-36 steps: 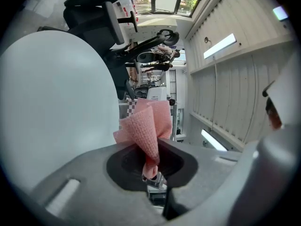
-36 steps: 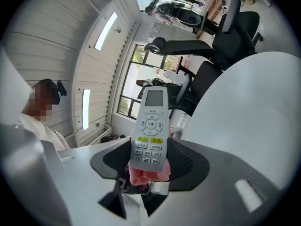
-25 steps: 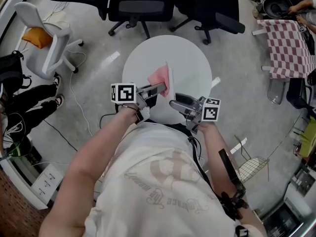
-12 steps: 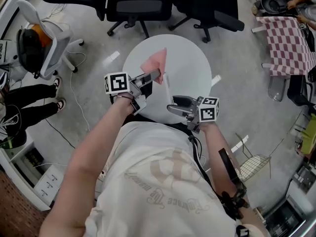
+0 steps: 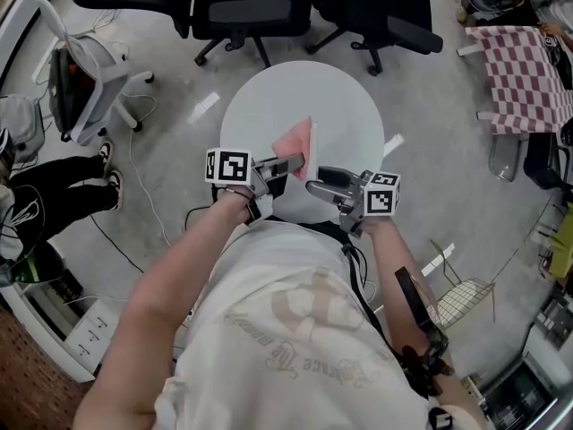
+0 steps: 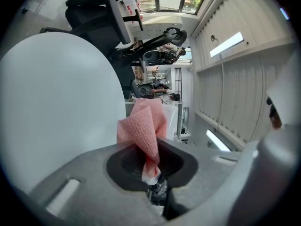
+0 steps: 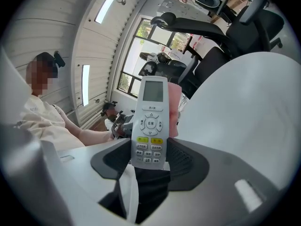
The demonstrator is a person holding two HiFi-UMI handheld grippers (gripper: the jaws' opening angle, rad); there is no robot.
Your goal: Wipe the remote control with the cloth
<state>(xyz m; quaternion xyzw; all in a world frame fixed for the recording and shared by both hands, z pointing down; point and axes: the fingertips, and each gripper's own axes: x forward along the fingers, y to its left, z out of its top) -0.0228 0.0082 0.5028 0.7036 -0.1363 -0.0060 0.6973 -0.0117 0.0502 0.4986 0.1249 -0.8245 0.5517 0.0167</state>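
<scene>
Over the round white table (image 5: 349,115) my right gripper (image 5: 315,184) is shut on the lower end of a white remote control (image 7: 150,122). The remote stands upright with its screen and buttons facing the right gripper view. In the head view the remote (image 5: 311,145) shows only as a thin white edge. A crumpled pink cloth (image 6: 145,132) is pinched in my left gripper (image 5: 293,163), which is shut on it. The cloth (image 5: 294,139) lies against the remote's left side, and pink cloth (image 7: 174,108) peeks out behind the remote.
Black office chairs (image 5: 255,12) stand beyond the table, and a white chair (image 5: 85,70) is at the left. A checked cloth (image 5: 524,79) covers a surface at the upper right. Cables (image 5: 143,204) trail over the grey floor. A person's legs (image 5: 54,182) show at the left edge.
Half a second ago the left gripper had carried the cloth up and left, away from the remote; now it is back against the remote. The right gripper has stayed put.
</scene>
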